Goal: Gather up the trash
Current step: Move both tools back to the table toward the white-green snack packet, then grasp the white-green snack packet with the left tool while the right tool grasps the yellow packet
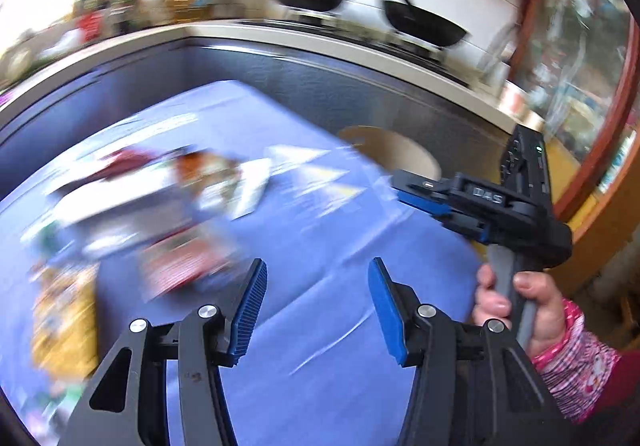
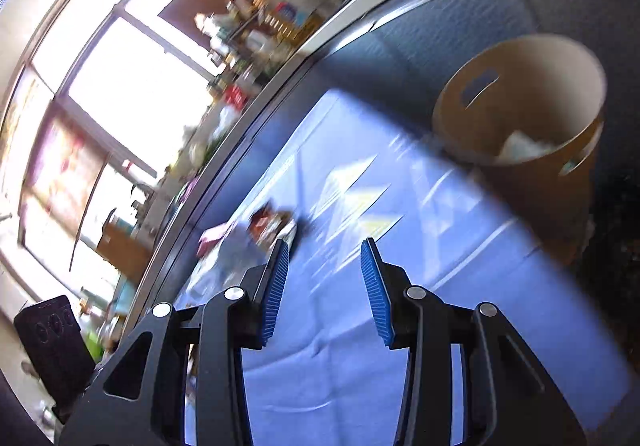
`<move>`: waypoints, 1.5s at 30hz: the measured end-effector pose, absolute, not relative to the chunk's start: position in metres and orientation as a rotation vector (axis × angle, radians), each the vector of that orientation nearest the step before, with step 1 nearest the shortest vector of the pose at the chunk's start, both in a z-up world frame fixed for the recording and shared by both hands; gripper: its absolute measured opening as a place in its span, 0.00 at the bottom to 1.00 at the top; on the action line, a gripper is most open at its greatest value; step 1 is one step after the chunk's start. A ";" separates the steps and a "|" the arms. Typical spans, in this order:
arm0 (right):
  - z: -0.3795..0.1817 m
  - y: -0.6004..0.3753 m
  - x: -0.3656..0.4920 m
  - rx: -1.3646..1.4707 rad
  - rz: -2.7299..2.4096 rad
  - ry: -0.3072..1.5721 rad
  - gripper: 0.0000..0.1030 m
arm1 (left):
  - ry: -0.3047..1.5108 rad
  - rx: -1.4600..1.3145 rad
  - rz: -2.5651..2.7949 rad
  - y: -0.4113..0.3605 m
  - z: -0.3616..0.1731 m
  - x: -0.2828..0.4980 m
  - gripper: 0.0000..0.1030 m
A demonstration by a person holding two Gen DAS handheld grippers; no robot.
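Blurred wrappers & papers (image 1: 160,205) heaped on blue cloth; tan bin (image 2: 520,117) upright nearby w/ white scrap inside.

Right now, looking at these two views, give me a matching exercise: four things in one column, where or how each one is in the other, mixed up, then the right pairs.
Things:
1. bin
2. pile of wrappers
3. two pans
4. left tool

Places or states:
A. on the stove behind the counter
B. open, nothing between its pads
C. heaped on the blue cloth
D. standing beside the blue cloth, scraps inside

Pairs: 1-D, 2-C, 3-A, 4-B
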State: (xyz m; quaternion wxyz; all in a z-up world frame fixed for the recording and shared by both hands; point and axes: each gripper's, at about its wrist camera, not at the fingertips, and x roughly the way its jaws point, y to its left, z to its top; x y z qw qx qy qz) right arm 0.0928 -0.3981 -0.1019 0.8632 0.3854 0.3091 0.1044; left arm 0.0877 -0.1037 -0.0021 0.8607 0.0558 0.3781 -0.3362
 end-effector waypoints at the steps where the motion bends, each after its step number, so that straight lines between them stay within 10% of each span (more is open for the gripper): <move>1: -0.103 -0.382 0.096 0.796 0.253 0.674 0.37 | 0.787 0.105 -0.662 -0.082 -0.002 0.083 0.54; 8: -0.109 -0.262 0.113 0.701 0.479 0.862 0.37 | 0.780 -0.042 -0.312 0.069 -0.019 0.053 0.80; 21: -0.119 -0.138 0.119 0.538 0.606 1.004 0.40 | 0.899 -0.162 -0.411 0.109 -0.079 0.080 0.80; 27: -0.119 -0.127 0.124 0.524 0.616 1.021 0.26 | 0.903 -0.185 -0.488 0.104 -0.083 0.084 0.69; 36: -0.128 -0.115 0.132 0.510 0.633 1.049 0.18 | 0.914 -0.244 -0.542 0.108 -0.090 0.084 0.07; 45: -0.121 -0.139 0.175 0.688 0.580 0.997 0.45 | 0.838 -0.307 -0.489 0.151 -0.063 0.066 0.05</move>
